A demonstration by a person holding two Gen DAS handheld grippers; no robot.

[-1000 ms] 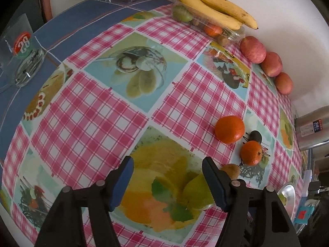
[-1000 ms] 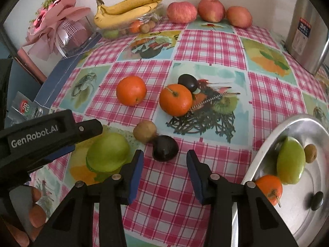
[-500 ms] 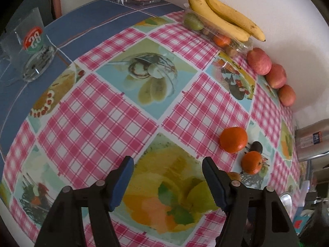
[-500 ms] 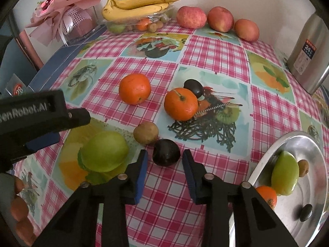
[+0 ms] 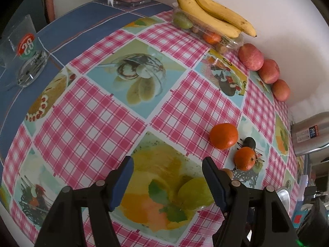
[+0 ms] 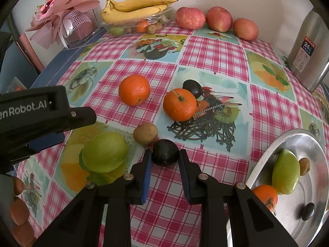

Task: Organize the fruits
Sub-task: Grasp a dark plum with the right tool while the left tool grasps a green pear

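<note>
Between your right gripper's (image 6: 165,159) blue pads, a dark plum (image 6: 165,153) is sitting on the checked tablecloth (image 6: 216,47); the jaws have just been closing and are now pressing its sides. Beside it your left gripper (image 5: 167,180) is hovering with jaws released over a green fruit (image 6: 104,152), gripping nothing. Just behind the plum a brown kiwi (image 6: 145,133) is lying, and farther on two oranges (image 6: 134,90) and another plum (image 6: 192,88). At the right, the steel bowl (image 6: 267,154) is holding sorted fruit. Along the far wall, bananas (image 6: 139,6) and three apples (image 6: 190,18) are resting.
</note>
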